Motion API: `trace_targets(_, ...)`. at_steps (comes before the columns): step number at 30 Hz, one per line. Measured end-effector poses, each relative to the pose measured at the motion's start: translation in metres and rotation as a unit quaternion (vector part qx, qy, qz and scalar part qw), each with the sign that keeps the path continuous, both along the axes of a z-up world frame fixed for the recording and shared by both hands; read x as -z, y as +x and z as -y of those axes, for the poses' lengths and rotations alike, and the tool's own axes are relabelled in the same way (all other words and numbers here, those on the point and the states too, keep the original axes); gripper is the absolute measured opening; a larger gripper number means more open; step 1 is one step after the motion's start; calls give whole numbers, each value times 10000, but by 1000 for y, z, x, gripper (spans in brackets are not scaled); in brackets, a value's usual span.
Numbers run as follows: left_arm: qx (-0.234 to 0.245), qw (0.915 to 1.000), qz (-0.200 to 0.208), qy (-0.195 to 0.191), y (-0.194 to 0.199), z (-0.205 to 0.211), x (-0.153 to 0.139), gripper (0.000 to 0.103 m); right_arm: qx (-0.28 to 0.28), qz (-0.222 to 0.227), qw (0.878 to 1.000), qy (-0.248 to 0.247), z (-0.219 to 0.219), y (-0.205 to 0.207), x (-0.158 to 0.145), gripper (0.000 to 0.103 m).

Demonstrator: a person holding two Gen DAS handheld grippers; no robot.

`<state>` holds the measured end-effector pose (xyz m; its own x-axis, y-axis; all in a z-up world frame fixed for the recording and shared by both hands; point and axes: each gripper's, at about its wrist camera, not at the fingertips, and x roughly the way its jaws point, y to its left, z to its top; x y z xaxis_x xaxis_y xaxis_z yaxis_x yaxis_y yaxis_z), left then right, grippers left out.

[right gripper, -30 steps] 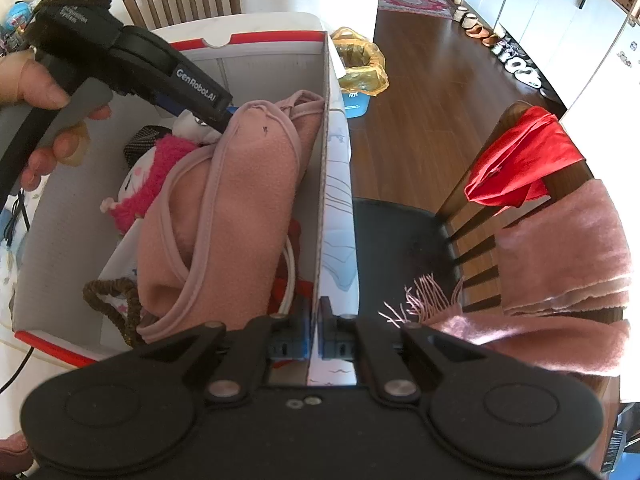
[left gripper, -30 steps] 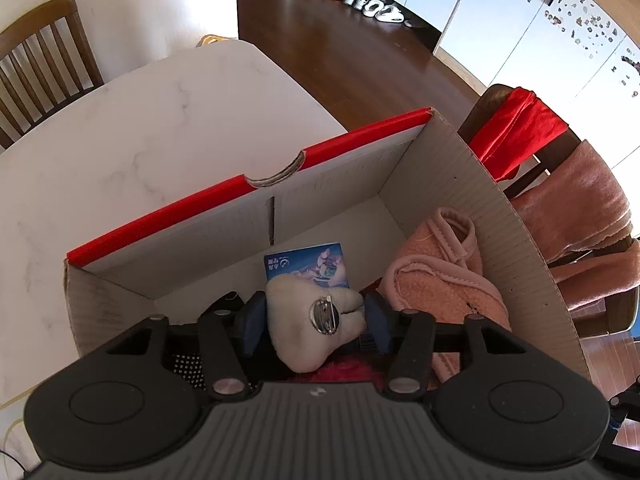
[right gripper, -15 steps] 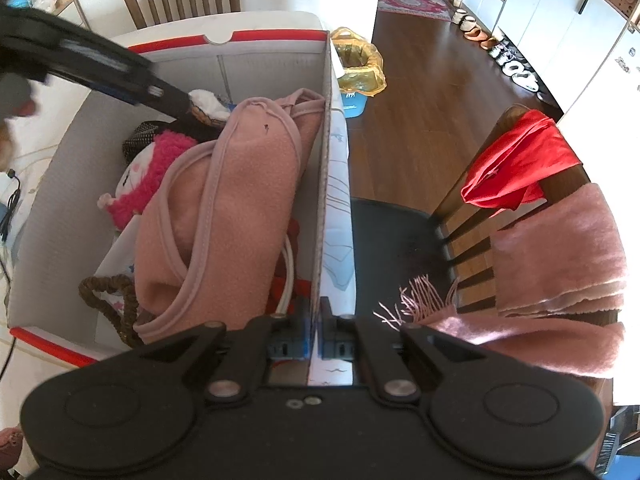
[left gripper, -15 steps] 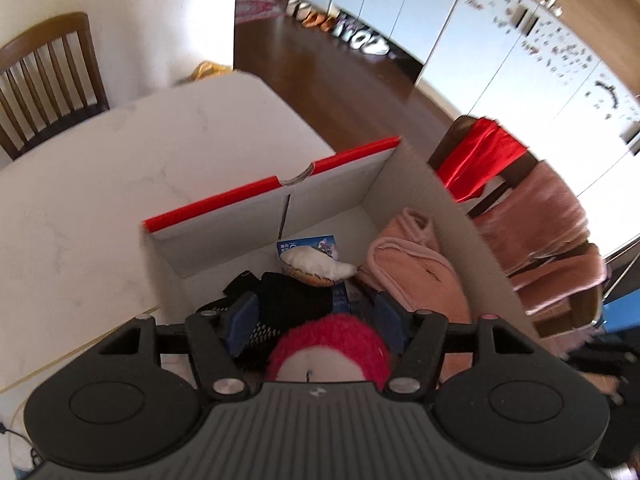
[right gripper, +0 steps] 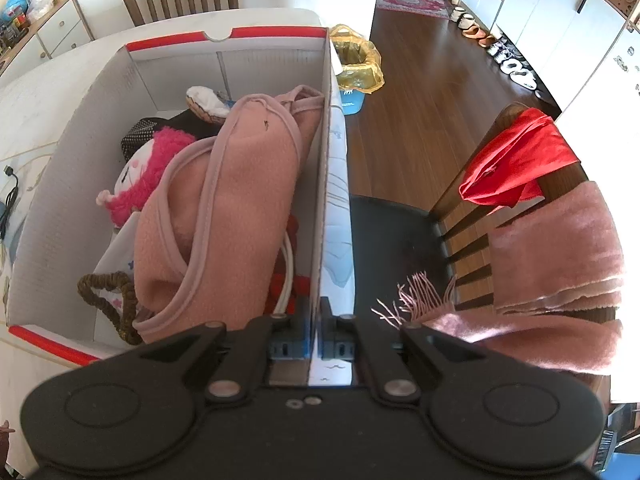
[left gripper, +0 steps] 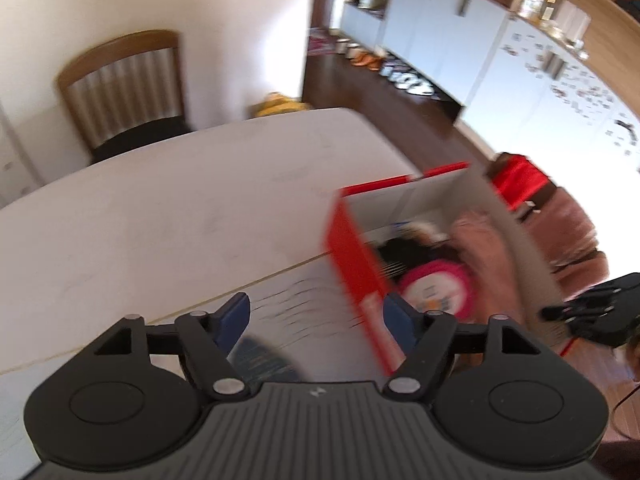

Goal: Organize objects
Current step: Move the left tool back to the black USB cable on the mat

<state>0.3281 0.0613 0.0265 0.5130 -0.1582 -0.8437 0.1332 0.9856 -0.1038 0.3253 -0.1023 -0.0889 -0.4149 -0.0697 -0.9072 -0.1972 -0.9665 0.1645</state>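
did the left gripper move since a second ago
Yes. The left gripper was down inside the cardboard box; now it is outside, over the table, jaws opening and empty.

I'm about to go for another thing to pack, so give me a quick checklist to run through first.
1. Left claw empty, jaws opening: ok.
2. Right claw shut on the box wall, steadying it: ok.
3. White pouch lying inside the box: ok.
4. Doll and pink blanket below the rim: ok.
5. Next thing to pick on the table: cannot tell, the left view is blurred.
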Motion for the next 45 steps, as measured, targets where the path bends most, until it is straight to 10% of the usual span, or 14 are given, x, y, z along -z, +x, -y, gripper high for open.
trace_targets(14,-993,9937,-409,328,-41,-76,65,100,-98,79,9999,95,1,-1,2,3)
trace_targets(32,-1983,9735,-1138,96,-41,-115,146,99,-171,121,9996,166,2,-2,4,3)
trace_targets(45,-1965,9727,-1217,220,-36,-110,152,52,-226,117,9996,157,2,-3,4,3)
